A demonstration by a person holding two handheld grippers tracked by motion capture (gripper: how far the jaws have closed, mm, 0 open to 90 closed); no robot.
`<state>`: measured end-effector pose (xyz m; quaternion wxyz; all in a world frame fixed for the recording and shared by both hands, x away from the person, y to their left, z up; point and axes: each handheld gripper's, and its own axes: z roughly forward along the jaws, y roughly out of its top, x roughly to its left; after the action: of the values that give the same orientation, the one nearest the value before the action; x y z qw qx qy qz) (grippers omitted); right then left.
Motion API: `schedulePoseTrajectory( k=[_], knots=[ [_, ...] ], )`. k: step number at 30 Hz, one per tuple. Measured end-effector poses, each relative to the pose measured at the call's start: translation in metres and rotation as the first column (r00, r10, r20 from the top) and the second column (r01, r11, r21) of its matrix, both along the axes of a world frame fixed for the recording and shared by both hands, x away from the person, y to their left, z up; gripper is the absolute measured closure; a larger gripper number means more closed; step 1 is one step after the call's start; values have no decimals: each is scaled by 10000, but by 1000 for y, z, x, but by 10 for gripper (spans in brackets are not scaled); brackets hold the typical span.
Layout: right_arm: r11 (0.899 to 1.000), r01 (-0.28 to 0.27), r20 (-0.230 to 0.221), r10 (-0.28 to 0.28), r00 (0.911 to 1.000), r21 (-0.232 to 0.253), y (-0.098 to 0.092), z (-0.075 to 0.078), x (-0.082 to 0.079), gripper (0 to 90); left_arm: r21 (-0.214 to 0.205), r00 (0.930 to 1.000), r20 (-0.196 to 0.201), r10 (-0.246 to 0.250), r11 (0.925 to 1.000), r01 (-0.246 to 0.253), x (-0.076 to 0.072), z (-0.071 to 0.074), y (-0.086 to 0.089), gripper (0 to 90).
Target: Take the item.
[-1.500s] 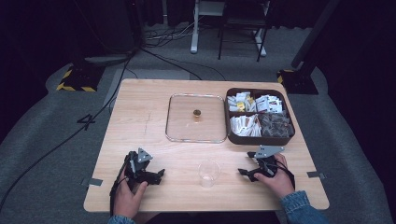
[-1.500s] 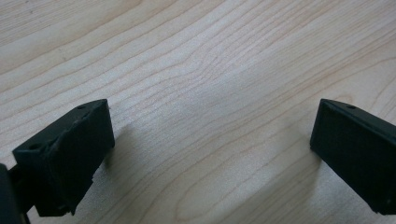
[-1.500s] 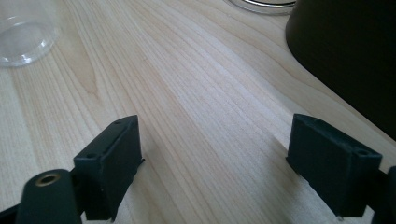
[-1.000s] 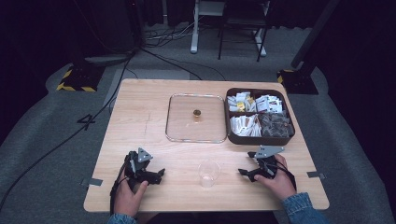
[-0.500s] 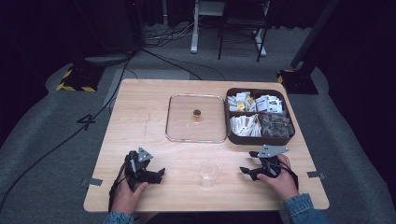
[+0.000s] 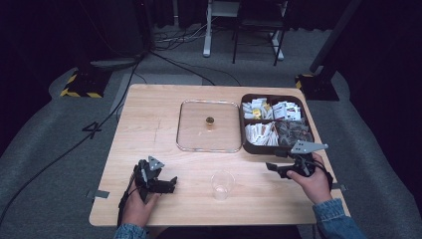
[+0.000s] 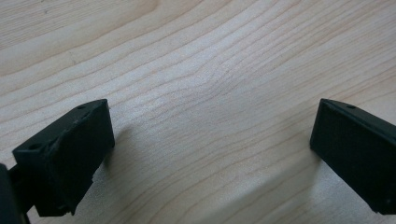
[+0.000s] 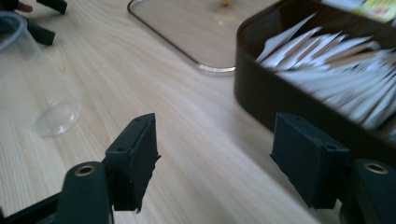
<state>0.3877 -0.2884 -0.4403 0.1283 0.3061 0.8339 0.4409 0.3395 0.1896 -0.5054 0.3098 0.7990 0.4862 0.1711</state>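
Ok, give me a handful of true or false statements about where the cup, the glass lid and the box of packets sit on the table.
1. The clear plastic cup stands upright between the two hands. True.
2. The glass lid lies left of the brown box in the high view. True.
3. The brown box is bare inside. False: it holds packets in compartments.
4. The right tool grips the cup. False: its jaws, which have just been closing, have nothing between them.
5. The left tool is open above the table. True.

Clear plastic cup point(image 6: 222, 184): empty, upright, open end up, on table point(image 6: 149, 124) nr front edge, approx. mid-width. In right gripper view point(image 8: 44, 88) seen from the side.
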Motion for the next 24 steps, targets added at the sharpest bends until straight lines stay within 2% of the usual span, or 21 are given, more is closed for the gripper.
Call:
schedulePoseTrajectory(
  k=[1, 6, 11, 14, 15, 18, 21, 24],
  knots=[
    [10000, 0, 0, 0, 10000, 0, 0, 0, 0, 343, 13, 10000, -3, -9, 10000, 9, 0, 0, 0, 1],
    [9985, 522, 331, -517, 9981, -142, -12, 27, 14, 395, 16, 10000, -3, -16, 10000, 16, 0, 0, 0, 1],
    [9896, 1307, 526, -1276, 9904, -601, -32, 46, 34, 423, 51, 10000, 57, -31, 10000, 30, -1, 0, 1, 4],
    [9866, 1525, 629, -1488, 9869, -587, -38, 50, 40, 423, 80, 10000, 59, -36, 10000, 35, -1, 0, 1, 5],
    [9826, 1763, 749, -1718, 9823, -585, -43, 53, 47, 424, 69, 10000, 59, -30, 10000, 30, -1, 0, 1, 6],
    [9778, 2011, 729, -1966, 9778, -596, -49, 54, 55, 429, 42, 10000, 61, -18, 10000, 18, -1, 0, 1, 9],
    [9719, 2205, 808, -2140, 9735, -829, -56, 54, 65, 433, 31, 10000, 84, -16, 10000, 15, -1, 0, 1, 9],
    [9604, 2496, 983, -2384, 9662, -1240, -65, 46, 79, 426, 16, 10000, 63, -22, 10000, 22, 0, 0, 1, 9]
  ],
)
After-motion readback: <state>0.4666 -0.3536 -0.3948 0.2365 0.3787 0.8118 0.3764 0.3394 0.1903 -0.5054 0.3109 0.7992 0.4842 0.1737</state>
